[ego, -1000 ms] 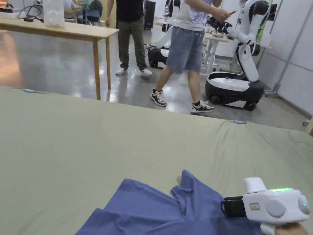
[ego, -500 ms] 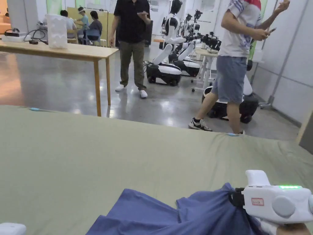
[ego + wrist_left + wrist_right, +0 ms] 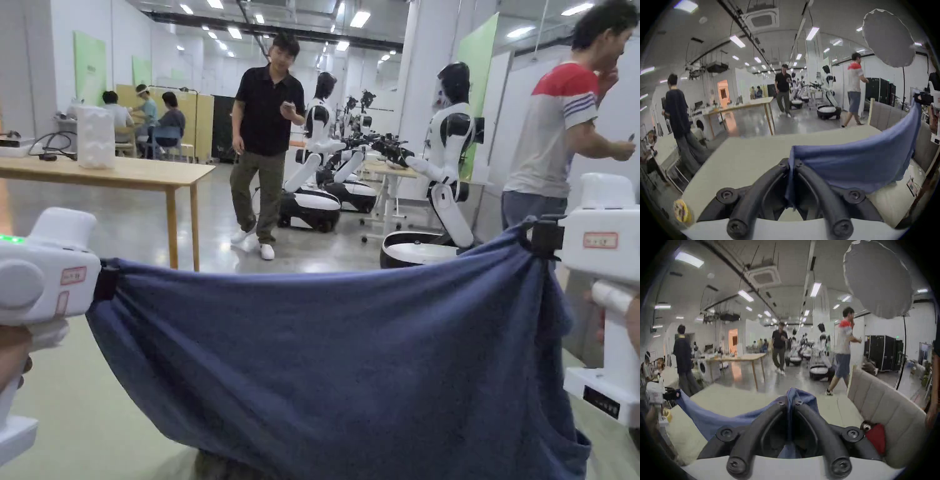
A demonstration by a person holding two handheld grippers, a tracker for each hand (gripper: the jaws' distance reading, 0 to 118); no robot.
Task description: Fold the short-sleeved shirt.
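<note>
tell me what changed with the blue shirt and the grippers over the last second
The blue shirt went from lying crumpled on the green-covered table to hanging stretched in the air. The left gripper came in and clamped one end; the right gripper lifted the other. The table cover itself looks unchanged.
</note>
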